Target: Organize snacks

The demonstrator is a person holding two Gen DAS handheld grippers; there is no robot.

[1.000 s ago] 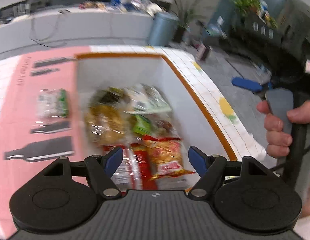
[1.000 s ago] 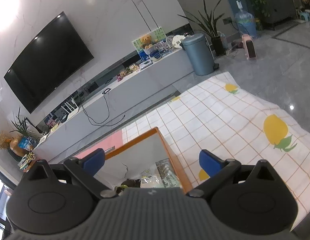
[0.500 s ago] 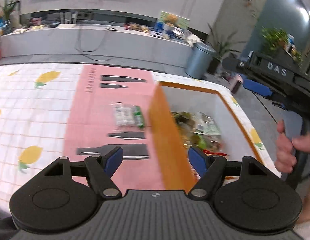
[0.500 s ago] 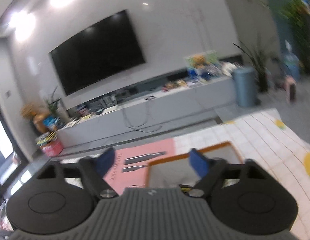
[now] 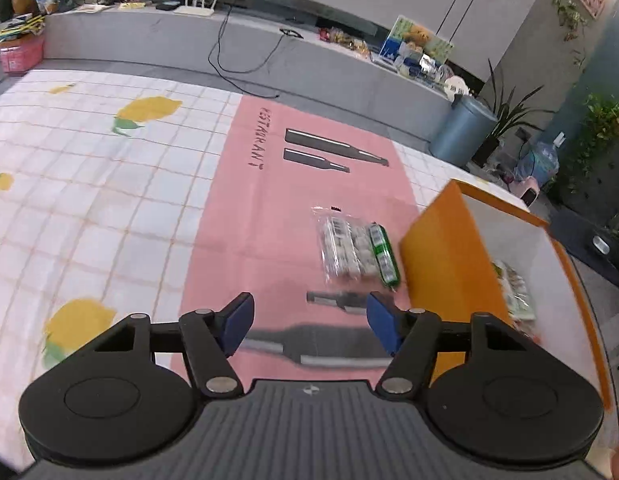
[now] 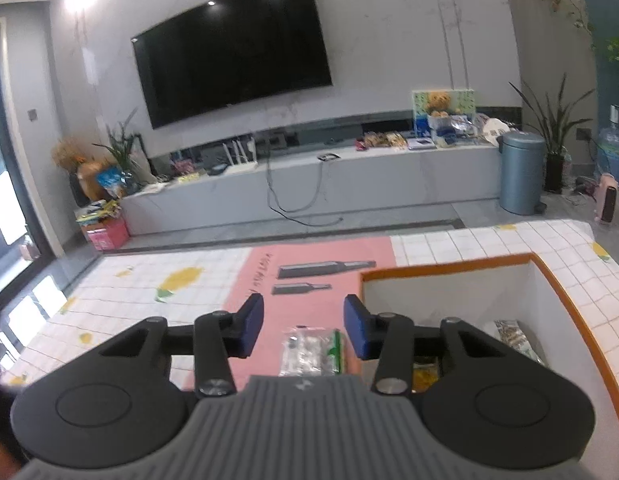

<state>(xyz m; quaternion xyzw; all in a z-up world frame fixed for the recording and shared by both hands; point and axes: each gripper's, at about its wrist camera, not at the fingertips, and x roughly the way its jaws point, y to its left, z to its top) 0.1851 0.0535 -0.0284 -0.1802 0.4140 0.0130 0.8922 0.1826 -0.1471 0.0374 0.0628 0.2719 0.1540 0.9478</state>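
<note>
A clear snack packet with a green edge (image 5: pixel 355 247) lies on the pink mat (image 5: pixel 269 200), just left of the orange-rimmed white box (image 5: pixel 441 256). My left gripper (image 5: pixel 309 326) is open and empty, above the mat a little short of the packet. In the right wrist view the same packet (image 6: pixel 312 351) lies between and below my right gripper (image 6: pixel 304 330), which is open and empty. The box (image 6: pixel 449 270) sits to its right with snack bags (image 6: pixel 513 338) inside. More bags (image 5: pixel 513 288) show in the box in the left wrist view.
A white checked cloth with lemon prints (image 5: pixel 89 184) covers the table around the mat. Beyond the table's far edge are a grey TV bench (image 6: pixel 309 188), a TV (image 6: pixel 233 48) and a blue-grey bin (image 6: pixel 521 172).
My left gripper has swung left from over the box to over the pink mat, near the loose packet. My right gripper has turned left and down; the packet now shows between its fingers.
</note>
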